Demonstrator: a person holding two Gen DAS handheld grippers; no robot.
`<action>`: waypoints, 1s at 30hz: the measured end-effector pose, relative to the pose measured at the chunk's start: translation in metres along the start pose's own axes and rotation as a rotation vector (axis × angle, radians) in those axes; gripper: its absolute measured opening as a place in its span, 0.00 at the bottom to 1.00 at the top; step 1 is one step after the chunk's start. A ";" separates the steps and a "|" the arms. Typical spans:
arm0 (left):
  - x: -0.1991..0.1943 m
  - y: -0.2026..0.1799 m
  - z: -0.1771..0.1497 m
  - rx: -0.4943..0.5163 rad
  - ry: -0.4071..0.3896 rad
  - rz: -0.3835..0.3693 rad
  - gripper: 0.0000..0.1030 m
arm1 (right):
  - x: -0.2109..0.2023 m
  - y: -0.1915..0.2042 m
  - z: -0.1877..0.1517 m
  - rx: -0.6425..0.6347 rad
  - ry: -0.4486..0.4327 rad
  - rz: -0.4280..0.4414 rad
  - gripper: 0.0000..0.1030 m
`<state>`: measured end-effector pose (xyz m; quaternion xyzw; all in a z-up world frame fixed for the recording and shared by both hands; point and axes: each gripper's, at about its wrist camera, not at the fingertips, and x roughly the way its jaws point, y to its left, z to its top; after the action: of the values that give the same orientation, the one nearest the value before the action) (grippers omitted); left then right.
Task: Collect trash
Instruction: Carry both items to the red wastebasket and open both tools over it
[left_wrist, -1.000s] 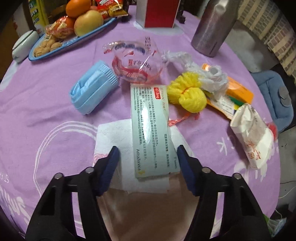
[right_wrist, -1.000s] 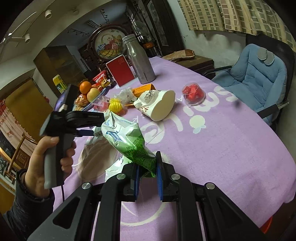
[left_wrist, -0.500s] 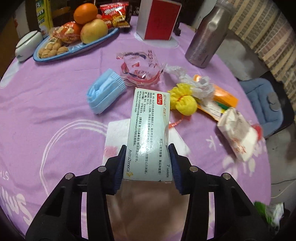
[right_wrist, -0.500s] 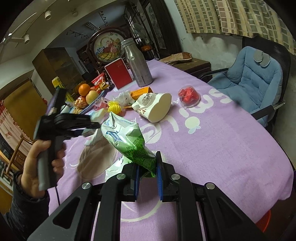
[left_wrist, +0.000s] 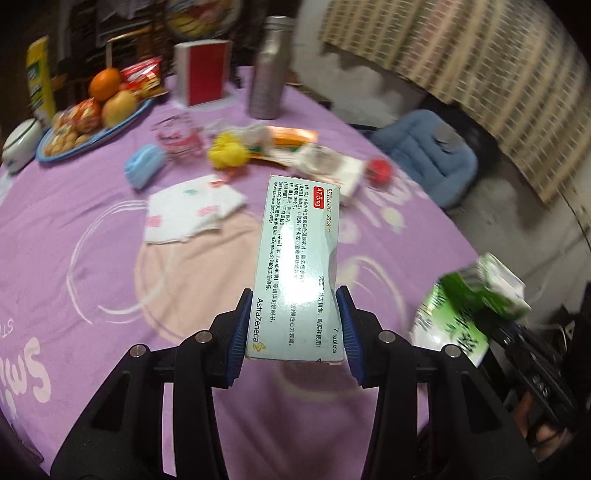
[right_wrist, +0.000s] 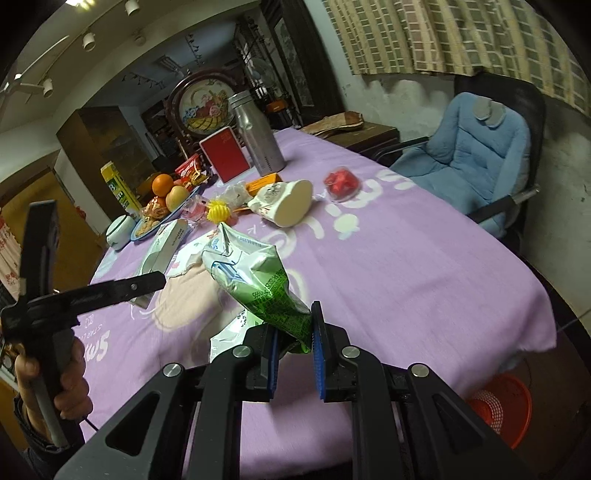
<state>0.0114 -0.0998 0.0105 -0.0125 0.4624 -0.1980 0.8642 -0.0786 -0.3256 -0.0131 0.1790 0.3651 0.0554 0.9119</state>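
Left wrist view. A round table (left_wrist: 92, 229) under a purple cloth with white lettering and a pale pink disc fills the field; behind it are a curtained window, a grey wall and a blue padded chair (left_wrist: 424, 155). On the far side of the cloth stand a metal bottle (left_wrist: 266, 70), a red box (left_wrist: 203, 72) and a blue fruit tray (left_wrist: 107, 122). Nearer lie a blue face mask (left_wrist: 144, 168), a yellow scrubber (left_wrist: 227, 155), an orange packet (left_wrist: 291, 134), a white paper cup (left_wrist: 328, 170) on its side and a white napkin (left_wrist: 192, 208); most are blurred. The left gripper (left_wrist: 295, 328) has its blue pads pressed against the two long edges of a pale green medicine box (left_wrist: 299, 266), which is raised above the cloth and points away from the camera. At lower right, a green bag (left_wrist: 469, 306) is partly in view.

Right wrist view. The same table (right_wrist: 406, 258) appears from its near edge, with a framed round picture, a dark cabinet and ceiling spotlights beyond. A red basket (right_wrist: 502, 406) sits on the floor at lower right. A small clear tub of red pieces (right_wrist: 341, 182) rests near the paper cup (right_wrist: 284, 201). The right gripper (right_wrist: 293, 352) pinches the crumpled lower end of the green bag (right_wrist: 262, 280), which rises up and leftwards from between the pads. At left, a hand (right_wrist: 55, 373) holds the left gripper (right_wrist: 147, 282), with the medicine box (right_wrist: 162, 245) in its jaws above the cloth.
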 end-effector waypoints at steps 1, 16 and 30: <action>-0.001 -0.007 -0.001 0.025 -0.001 -0.013 0.44 | -0.006 -0.004 -0.003 0.006 -0.004 -0.002 0.15; 0.039 -0.222 -0.079 0.555 0.137 -0.301 0.44 | -0.120 -0.148 -0.083 0.207 -0.055 -0.245 0.15; 0.218 -0.330 -0.171 0.696 0.501 -0.317 0.44 | -0.037 -0.308 -0.200 0.564 0.203 -0.390 0.15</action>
<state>-0.1280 -0.4532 -0.1928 0.2563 0.5555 -0.4686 0.6373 -0.2521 -0.5636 -0.2361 0.3442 0.4822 -0.2049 0.7791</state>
